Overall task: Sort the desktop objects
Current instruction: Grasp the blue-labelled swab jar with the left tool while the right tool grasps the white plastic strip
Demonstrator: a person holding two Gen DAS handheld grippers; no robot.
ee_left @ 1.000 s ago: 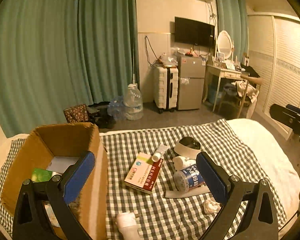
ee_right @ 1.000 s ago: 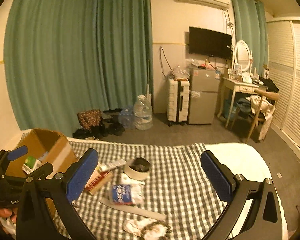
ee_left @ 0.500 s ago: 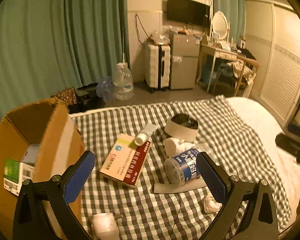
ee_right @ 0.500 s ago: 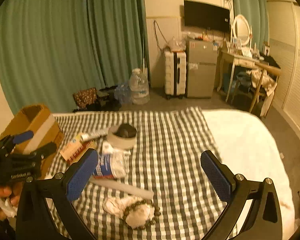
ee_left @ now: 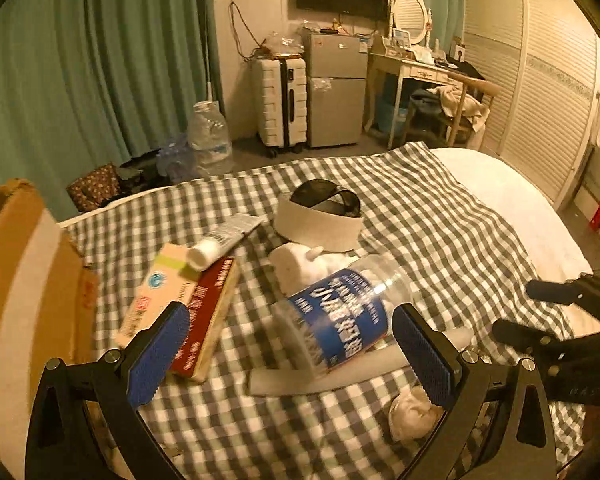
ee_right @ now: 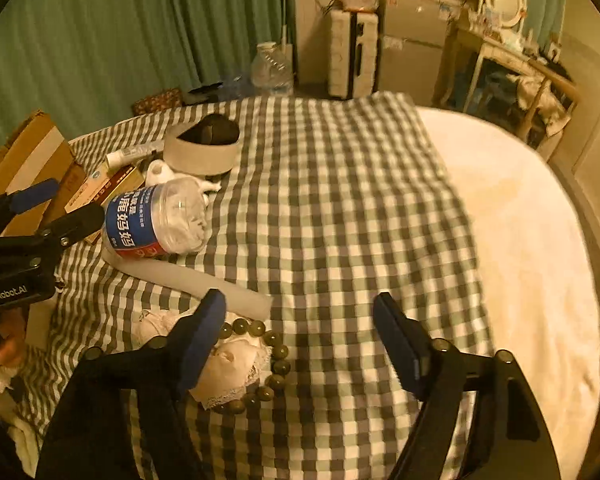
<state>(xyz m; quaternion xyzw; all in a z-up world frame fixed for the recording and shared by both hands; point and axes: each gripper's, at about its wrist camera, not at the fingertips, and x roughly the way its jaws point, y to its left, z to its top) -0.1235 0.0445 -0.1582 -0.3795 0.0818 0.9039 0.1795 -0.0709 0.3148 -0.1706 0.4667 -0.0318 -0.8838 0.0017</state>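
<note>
The jar lies on its side at the centre of the left wrist view, on the checked cloth over the bed, resting on a pale strip. Your left hand-held gripper stands released, its blue pads either side of the jar but not touching it. Upper left of it lie a box and a tube. Your right hand-held gripper is released too; its jaws have just been closing, with beads on a white cloth beside its left pad.
</note>
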